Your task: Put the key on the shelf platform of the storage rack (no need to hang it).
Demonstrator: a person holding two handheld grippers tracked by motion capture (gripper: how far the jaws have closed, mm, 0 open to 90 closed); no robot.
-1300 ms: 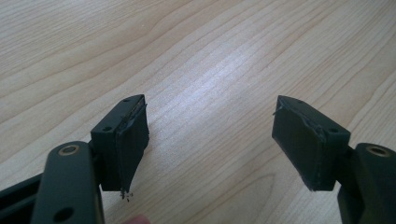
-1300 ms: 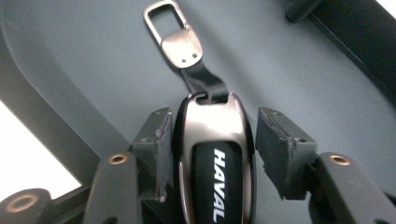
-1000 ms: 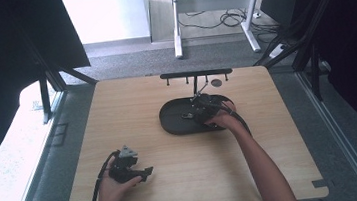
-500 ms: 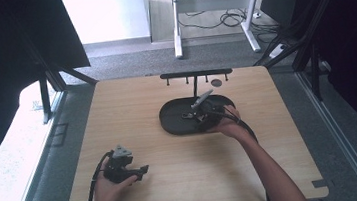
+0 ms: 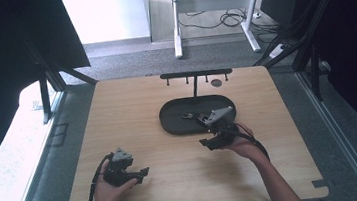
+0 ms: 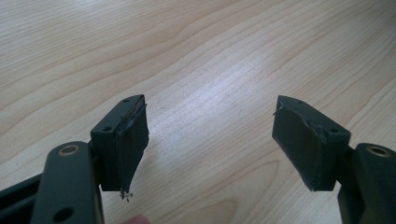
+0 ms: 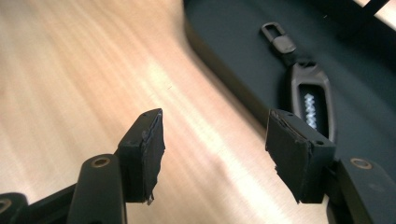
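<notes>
A black oval tray (image 5: pixel 174 125) lies in the middle of the wooden table. In it rests a dark key fob (image 7: pixel 312 100) with a clip (image 7: pixel 276 37) at its far end; from above the key fob (image 5: pixel 187 115) is a small dark shape. My right gripper (image 5: pixel 206 143) hovers over the wood just in front of the tray's near rim (image 7: pixel 219 74). Its jaws have just been closing a little, and the right gripper (image 7: pixel 215 116) still stands open with nothing between its pads. My left gripper (image 5: pixel 145 172) rests near the front left, and the left gripper (image 6: pixel 210 105) is open over bare wood.
A black bar stand with small hooks (image 5: pixel 195 73) rises behind the tray, with a small dark disc (image 5: pixel 216 82) beside it. The table's front edge is close below both hands. Dark frame posts flank the table.
My right gripper has drawn back from over the tray toward the front of the table, with nothing in it. The left gripper has barely shifted.
</notes>
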